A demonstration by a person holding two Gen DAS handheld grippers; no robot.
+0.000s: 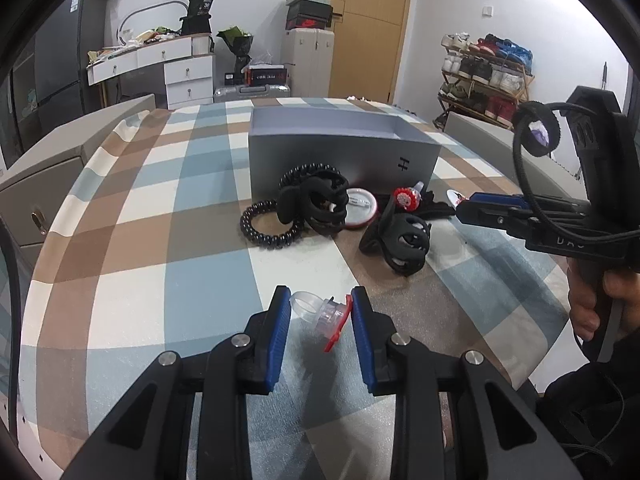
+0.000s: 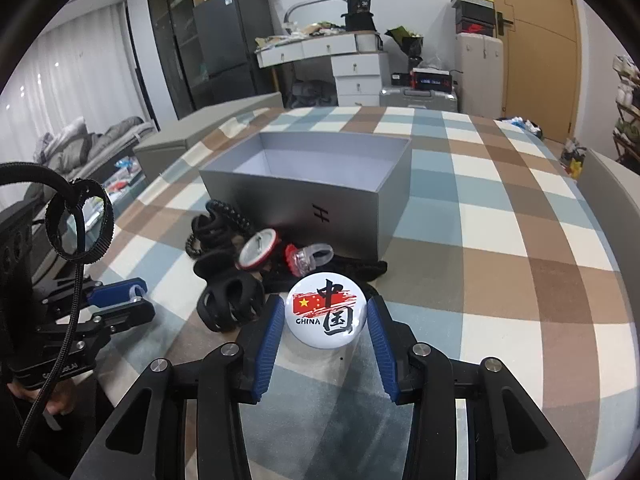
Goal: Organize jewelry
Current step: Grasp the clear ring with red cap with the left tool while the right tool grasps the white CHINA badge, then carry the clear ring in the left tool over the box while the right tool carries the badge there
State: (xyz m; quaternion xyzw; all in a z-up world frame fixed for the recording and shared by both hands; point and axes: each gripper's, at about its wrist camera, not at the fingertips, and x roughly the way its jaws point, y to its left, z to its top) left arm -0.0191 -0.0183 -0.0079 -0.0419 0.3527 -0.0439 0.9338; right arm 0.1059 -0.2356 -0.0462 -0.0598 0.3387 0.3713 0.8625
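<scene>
Both my grippers grip: left gripper (image 1: 320, 312) pinches a clear ring (image 1: 320, 312), right gripper (image 2: 324, 320) pinches a white badge (image 2: 325, 309).

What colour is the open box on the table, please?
The box is plain grey, seen best from the right wrist.

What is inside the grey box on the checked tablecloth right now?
The grey box shows only bare pale inner walls and part of its floor; nothing lies there. Its near wall hides the front strip of the floor in both views.
</scene>
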